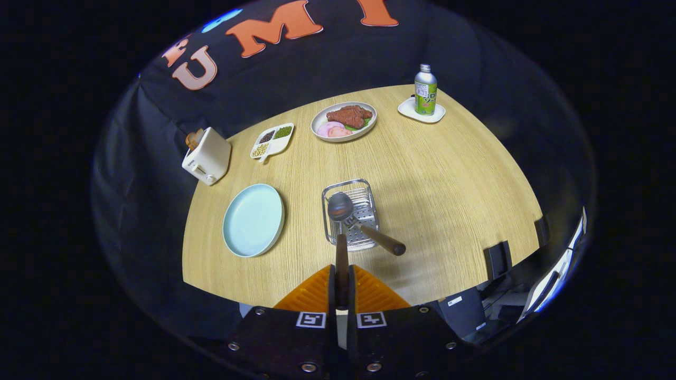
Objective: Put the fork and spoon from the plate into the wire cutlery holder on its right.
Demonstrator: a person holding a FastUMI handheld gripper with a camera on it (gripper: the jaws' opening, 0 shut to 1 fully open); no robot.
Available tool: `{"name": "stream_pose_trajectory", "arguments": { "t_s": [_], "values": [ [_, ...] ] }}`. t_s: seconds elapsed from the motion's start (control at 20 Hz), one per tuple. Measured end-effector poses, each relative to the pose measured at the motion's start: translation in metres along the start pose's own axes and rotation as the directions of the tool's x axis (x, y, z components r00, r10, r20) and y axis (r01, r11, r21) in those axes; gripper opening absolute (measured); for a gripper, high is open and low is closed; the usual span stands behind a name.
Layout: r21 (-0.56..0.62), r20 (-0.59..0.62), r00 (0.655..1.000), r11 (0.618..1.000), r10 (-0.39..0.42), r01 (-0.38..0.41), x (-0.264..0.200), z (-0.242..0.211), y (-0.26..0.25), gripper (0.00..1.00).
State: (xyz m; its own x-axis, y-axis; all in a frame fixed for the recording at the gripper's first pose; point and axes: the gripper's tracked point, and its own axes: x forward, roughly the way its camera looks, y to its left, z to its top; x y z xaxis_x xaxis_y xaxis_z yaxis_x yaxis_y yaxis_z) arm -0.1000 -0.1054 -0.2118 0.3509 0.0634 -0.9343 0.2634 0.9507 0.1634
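My gripper [341, 282] is shut on the spoon's dark wooden handle, both fingers pressing it. The spoon [340, 207] points away from me, its metal bowl hanging over the wire cutlery holder [349, 211] just ahead of the fingers. A fork [376, 237] lies in the holder with its tines down inside and its brown handle leaning out over the near right rim. The pale blue plate [253, 219] sits left of the holder with nothing on it.
On the round wooden table [449, 184] stand a white toaster [207, 157] at the far left, a divided dish of beans [272, 140], a plate of meat [344, 121], and a green bottle [425, 91] on a white coaster at the back. Dark clamps [498, 259] grip the table's right edge.
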Motion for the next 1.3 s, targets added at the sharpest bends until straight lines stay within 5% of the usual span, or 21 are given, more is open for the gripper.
{"name": "stream_pose_trajectory", "arguments": {
  "t_s": [0.45, 0.75, 1.05, 1.3],
  "values": [
    [-0.039, 0.064, 0.998, 0.999, -0.01, 0.012, -0.013, 0.034, 0.009, 0.17],
    [-0.147, 0.245, 0.969, 0.989, 0.023, 0.013, -0.035, 0.072, 0.038, 0.55],
    [-0.257, 0.51, 0.855, 0.965, 0.095, 0.045, -0.063, 0.113, 0.075, 0.66],
    [-0.288, 0.711, 0.685, 0.954, 0.157, 0.08, -0.092, 0.141, 0.1, 0.69]
  ]
}}
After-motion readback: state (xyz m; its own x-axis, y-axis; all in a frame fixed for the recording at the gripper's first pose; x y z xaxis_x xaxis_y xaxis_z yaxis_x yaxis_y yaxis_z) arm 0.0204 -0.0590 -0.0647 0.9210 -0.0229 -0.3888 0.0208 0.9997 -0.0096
